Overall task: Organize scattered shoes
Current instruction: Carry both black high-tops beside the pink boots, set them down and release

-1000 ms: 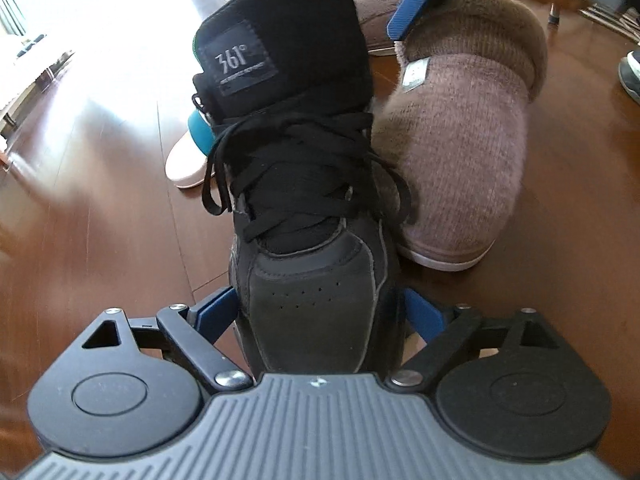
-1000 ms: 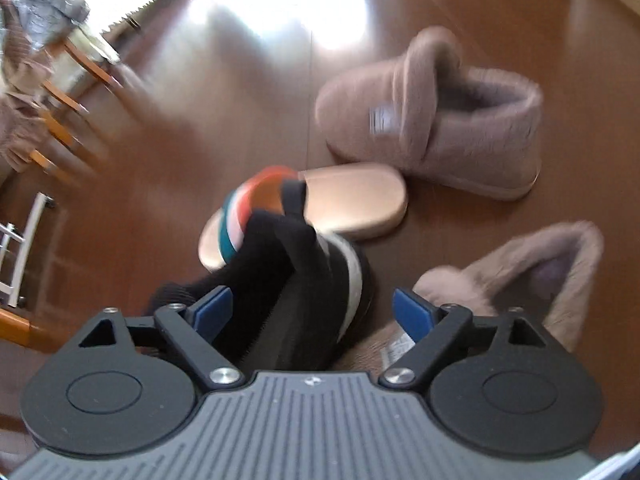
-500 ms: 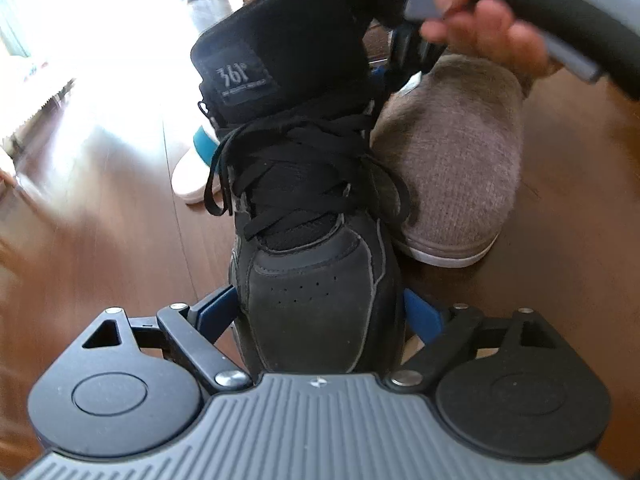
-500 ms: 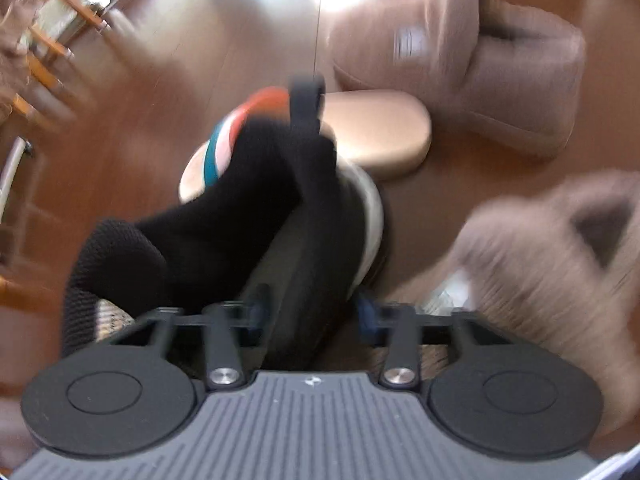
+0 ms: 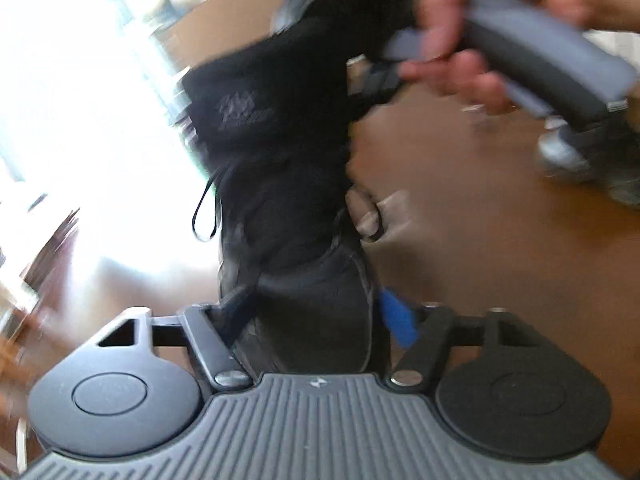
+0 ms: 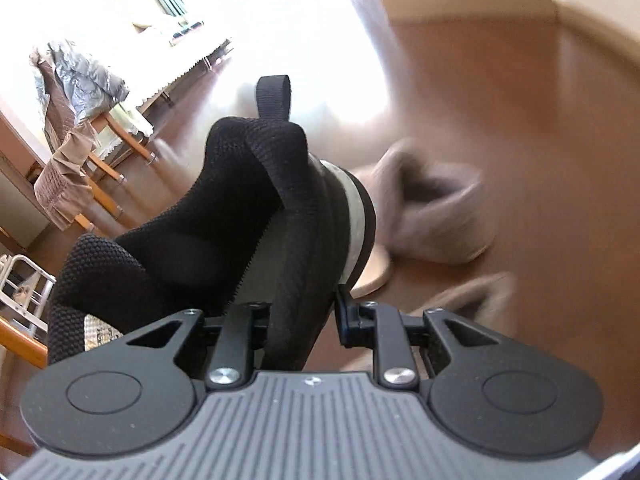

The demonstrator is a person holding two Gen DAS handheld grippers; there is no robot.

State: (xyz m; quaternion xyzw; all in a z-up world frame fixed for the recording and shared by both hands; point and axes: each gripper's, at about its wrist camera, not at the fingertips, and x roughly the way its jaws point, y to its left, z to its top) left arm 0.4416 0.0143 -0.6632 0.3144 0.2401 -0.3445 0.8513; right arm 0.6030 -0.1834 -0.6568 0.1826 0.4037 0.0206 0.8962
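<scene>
My left gripper [image 5: 316, 316] is shut on the toe of a black high-top sneaker [image 5: 280, 152], which is lifted off the wooden floor. My right gripper [image 6: 298, 312] is shut on the heel collar of the same black sneaker [image 6: 256, 216], with its pull tab pointing up. The right gripper's grey handle and the hand holding it [image 5: 520, 40] show at the top right of the left wrist view. Two brown fuzzy slippers [image 6: 436, 212] and a tan slide sandal [image 6: 374, 276] lie blurred on the floor below.
A dark sneaker [image 5: 592, 160] lies on the floor at the right of the left wrist view. Wooden chairs with clothes draped over them [image 6: 76, 112] and a table with a white cloth [image 6: 188, 52] stand at the left. Bright window glare covers the far floor.
Both grippers have lifted the black sneaker off the floor and swung it. The right gripper closed on the heel collar. The slippers and sandal dropped lower and farther in view.
</scene>
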